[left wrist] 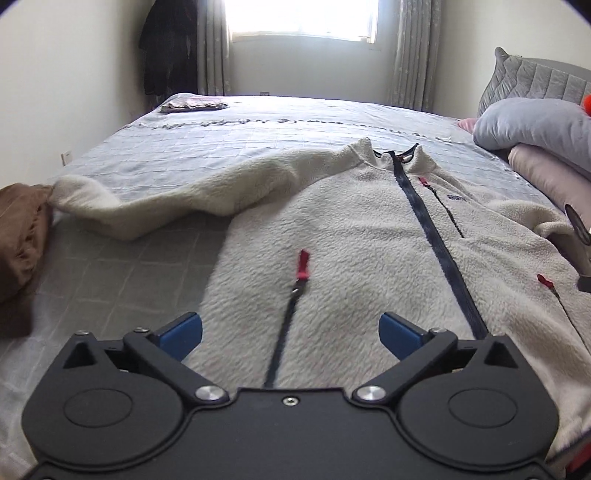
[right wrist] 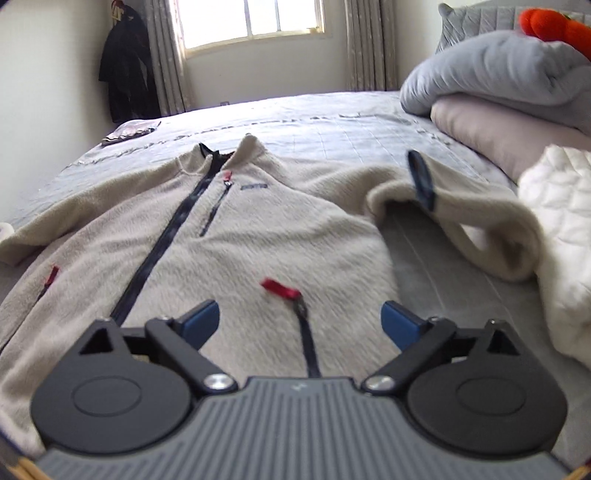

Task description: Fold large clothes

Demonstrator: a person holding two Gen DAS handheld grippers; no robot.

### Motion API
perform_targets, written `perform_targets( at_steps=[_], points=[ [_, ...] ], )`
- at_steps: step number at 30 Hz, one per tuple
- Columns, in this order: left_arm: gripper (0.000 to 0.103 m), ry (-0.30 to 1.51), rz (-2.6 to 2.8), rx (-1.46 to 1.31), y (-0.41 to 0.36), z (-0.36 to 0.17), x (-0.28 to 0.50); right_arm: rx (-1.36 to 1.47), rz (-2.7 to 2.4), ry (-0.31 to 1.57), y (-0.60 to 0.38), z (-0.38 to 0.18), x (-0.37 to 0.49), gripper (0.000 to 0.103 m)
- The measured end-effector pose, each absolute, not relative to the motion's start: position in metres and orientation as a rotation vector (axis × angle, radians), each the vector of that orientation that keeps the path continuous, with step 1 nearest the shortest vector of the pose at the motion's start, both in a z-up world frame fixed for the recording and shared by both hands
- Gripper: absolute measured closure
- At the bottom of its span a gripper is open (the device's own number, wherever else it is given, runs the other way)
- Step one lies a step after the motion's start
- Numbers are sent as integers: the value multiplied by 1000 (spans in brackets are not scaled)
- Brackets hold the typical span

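Item: fleece jacket (left wrist: 332, 229), cream, laid face up and spread flat on the bed (left wrist: 221, 122), collar toward the window (left wrist: 299, 18). A dark main zip (left wrist: 428, 229) is closed down the middle. Red pulls are seen at both lower pocket zips (left wrist: 303, 264) and at the chest pocket (left wrist: 423, 181).

Sleeves: one sleeve (left wrist: 155, 199) is stretched out to the side, its cuff touching a brown cloth (left wrist: 18, 240) at the bed edge. The other sleeve (right wrist: 461, 221) is bent back on itself, with its dark-trimmed cuff (right wrist: 421, 177) lying beside the shoulder, near a white quilt (right wrist: 557, 236).

Left gripper (left wrist: 290, 332): jaws spread wide, nothing between the blue pads (left wrist: 184, 330); it is held above the lower front of the jacket, over a pocket zip. No fabric is gripped.

Right gripper (right wrist: 299, 323): jaws likewise spread wide and empty, blue pads (right wrist: 201, 321) clear of the fleece; it is held above the other lower front panel, over the second pocket zip (right wrist: 306, 343).

Other contents: a grey duvet (right wrist: 491, 74) stacked on a pink one (right wrist: 498, 125) at the head of the bed; an orange plush (right wrist: 550, 22) on top; a small folded cloth (left wrist: 194, 105) at the far corner; a dark coat (right wrist: 125, 74) hung beside the curtains (right wrist: 166, 55).
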State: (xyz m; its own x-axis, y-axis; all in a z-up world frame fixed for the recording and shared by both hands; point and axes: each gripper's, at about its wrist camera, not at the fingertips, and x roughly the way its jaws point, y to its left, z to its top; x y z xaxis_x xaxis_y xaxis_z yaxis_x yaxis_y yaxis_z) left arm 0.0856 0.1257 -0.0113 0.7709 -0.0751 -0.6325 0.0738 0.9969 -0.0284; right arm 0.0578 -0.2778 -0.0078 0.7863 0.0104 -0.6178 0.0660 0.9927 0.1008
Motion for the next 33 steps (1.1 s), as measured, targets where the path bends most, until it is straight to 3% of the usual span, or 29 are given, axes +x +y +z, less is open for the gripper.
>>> perform_targets(
  at_steps=[9, 22, 33],
  points=[
    [0, 622, -219, -16, 55, -48, 107, 94, -127, 694, -261, -86, 125, 0],
    [0, 477, -276, 5, 5, -58, 99, 71, -133, 689, -257, -84, 123, 0],
    [0, 557, -217, 44, -1, -78, 109, 70, -133, 689, -257, -84, 124, 0]
  ],
)
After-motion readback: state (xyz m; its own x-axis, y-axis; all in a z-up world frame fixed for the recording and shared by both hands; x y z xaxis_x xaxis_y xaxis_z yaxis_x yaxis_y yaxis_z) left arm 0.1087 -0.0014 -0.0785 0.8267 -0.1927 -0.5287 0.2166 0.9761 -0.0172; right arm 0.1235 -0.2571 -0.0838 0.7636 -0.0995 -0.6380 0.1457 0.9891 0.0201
